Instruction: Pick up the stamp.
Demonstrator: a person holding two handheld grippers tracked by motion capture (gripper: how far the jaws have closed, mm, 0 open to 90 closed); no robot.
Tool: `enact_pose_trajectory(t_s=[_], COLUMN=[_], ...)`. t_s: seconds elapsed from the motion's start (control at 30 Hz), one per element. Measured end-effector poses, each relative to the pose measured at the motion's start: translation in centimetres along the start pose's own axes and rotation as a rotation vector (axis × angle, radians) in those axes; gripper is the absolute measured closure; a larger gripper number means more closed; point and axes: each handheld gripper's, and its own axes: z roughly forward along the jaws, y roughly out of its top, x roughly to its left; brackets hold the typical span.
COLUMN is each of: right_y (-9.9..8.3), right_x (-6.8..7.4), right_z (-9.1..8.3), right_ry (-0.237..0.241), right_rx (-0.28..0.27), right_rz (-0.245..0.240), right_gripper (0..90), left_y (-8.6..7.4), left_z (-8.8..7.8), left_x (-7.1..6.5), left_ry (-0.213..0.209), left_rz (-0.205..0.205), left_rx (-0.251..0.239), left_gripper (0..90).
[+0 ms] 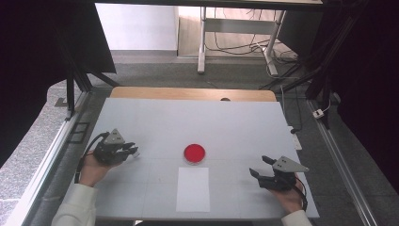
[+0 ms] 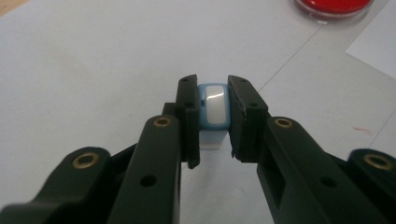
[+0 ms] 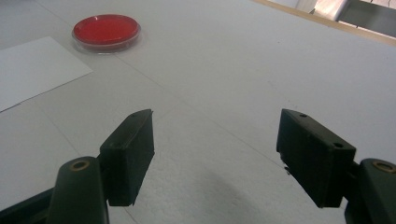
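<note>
My left gripper (image 1: 132, 151) rests at the left of the white table, shut on a small white block with a light blue rim (image 2: 213, 106); in the left gripper view the block is pinched upright between the two black pads and touches the table. My right gripper (image 1: 261, 166) sits at the right front of the table, its jaws wide open with nothing between them (image 3: 215, 154). A round red dish (image 1: 194, 153) with a clear rim lies in the middle of the table, between the two grippers; the same red dish (image 3: 106, 31) lies far left in the right gripper view.
A white sheet of paper (image 1: 193, 189) lies just in front of the red dish. The white table top (image 1: 197, 122) has a wooden strip along its far edge. Beyond it stand black frame legs and loose cables on a grey floor.
</note>
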Motion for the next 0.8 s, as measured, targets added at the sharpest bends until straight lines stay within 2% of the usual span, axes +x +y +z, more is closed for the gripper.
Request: enact_pose_trajectory(t_s=[0.17,0.33,0.67,0.8], right_y=[0.0,0.0,0.0,-0.1], right_x=[0.1,0.1,0.0,0.0], right_z=[-0.1,-0.1,0.0,0.0], right_ry=[-0.008,-0.008,-0.001,0.001], right_rx=[-0.008,-0.019,-0.016,-0.012], right_rz=[-0.005,-0.003,-0.001,-0.001], right_gripper=[27.4,27.4,27.4,27.4], left_y=[0.1,0.1,0.7,1.0], left_z=[-0.3,-0.4,-0.9,-1.1], left_x=[0.0,0.0,-0.5,-0.8], left_ry=[-0.007,0.006,-0.020,-0.030], left_rz=[-0.021,-0.026,-0.046,-0.043], left_rx=[-0.026,-0.034,-0.094,-0.110], left_gripper=[74.6,74.6,74.6,74.6])
